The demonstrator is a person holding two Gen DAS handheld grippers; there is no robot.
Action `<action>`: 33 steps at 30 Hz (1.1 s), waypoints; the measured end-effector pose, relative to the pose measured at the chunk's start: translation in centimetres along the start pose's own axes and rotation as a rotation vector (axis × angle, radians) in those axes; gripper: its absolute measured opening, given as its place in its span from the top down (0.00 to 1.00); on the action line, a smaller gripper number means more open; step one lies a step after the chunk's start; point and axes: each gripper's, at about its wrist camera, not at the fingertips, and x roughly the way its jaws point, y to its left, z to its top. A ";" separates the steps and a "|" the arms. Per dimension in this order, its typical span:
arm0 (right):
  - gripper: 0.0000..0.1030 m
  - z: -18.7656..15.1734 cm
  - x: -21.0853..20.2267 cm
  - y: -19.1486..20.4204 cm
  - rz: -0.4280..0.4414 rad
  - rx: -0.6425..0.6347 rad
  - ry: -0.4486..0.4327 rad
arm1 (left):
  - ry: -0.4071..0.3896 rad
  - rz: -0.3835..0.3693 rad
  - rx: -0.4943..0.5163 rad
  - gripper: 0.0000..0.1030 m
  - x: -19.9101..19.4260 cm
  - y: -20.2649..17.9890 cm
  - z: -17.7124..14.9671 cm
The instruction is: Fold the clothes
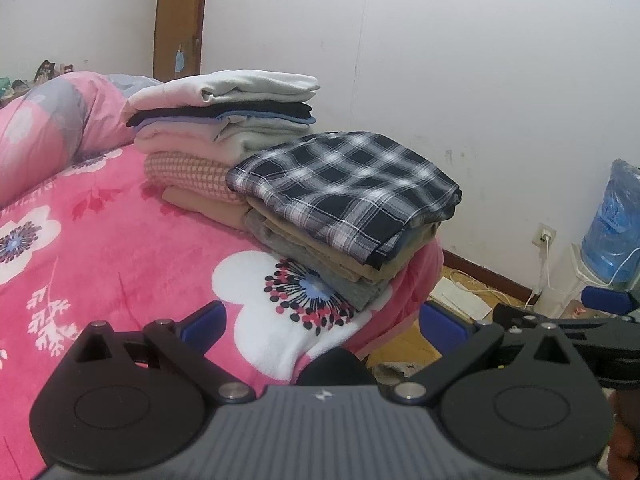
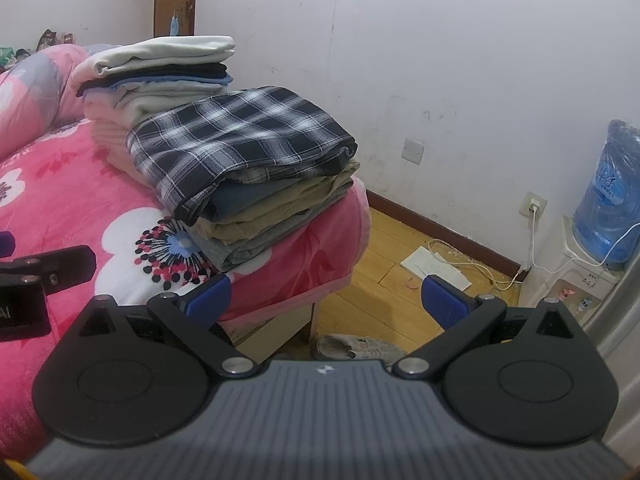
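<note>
Blue-padded and spread wide, the left claw (image 1: 320, 320) grips nothing and hangs over the near edge of the pink floral blanket (image 1: 120, 248) on the bed. The right claw (image 2: 326, 296) is just as wide and empty, held above the bed's corner and the wooden floor (image 2: 384, 248). The plaid garment (image 1: 344, 184) lies folded atop the nearer stack of clothes, with a taller folded pile (image 1: 224, 120) just behind it.

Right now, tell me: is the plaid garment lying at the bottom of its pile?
No. The plaid garment lies on top of the nearer pile, above tan and grey folded clothes.
</note>
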 end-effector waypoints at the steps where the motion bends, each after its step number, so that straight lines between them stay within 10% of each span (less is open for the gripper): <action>1: 0.01 0.0 0.0 0.0 0.000 0.001 0.000 | 0.001 0.000 0.001 0.00 0.0 0.0 0.0; 33: 0.01 0.1 0.0 0.2 -0.015 -0.010 -0.004 | 0.002 -0.015 0.002 0.00 -0.2 -0.1 -0.2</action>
